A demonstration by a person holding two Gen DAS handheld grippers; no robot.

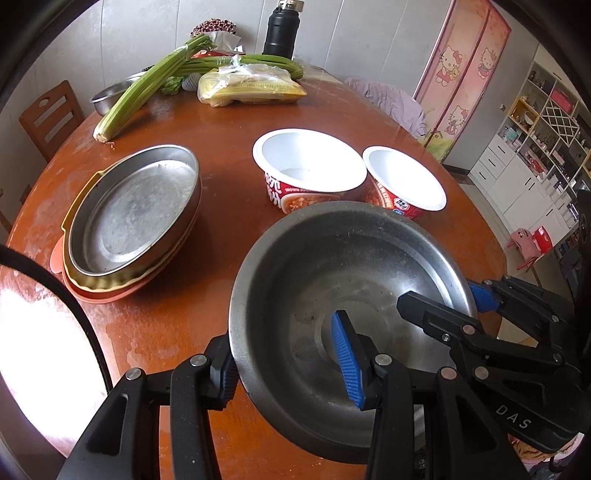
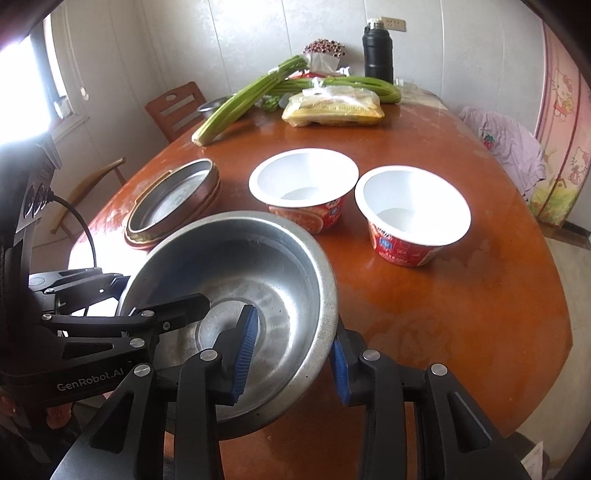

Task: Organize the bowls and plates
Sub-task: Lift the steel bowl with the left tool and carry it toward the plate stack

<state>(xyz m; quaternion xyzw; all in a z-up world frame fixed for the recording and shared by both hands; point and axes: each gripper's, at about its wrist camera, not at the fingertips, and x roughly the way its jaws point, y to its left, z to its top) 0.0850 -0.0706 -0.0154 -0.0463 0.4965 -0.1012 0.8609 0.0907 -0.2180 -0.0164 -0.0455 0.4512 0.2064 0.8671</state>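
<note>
A steel bowl [image 1: 343, 295] is held over the near edge of the brown table by both grippers. My left gripper [image 1: 284, 365] straddles its left rim, one blue pad inside, one outside. My right gripper [image 2: 291, 354] straddles its right rim [image 2: 325, 295] the same way; it also shows in the left wrist view [image 1: 458, 306]. How tightly either clamps the rim is unclear. A steel plate [image 1: 136, 210] tops a stack of yellow and orange plates at the left. Two empty white-lined red paper bowls stand behind: one [image 1: 308, 162], the other [image 1: 404, 175].
At the far end of the table [image 2: 461, 295] lie celery stalks [image 1: 147, 85], a bag of noodles [image 1: 251, 86], a steel basin [image 1: 110, 94] and a black flask [image 1: 280, 31]. Wooden chairs [image 1: 48, 110] stand at the left. A chair with purple cloth [image 2: 506, 140] is at the right.
</note>
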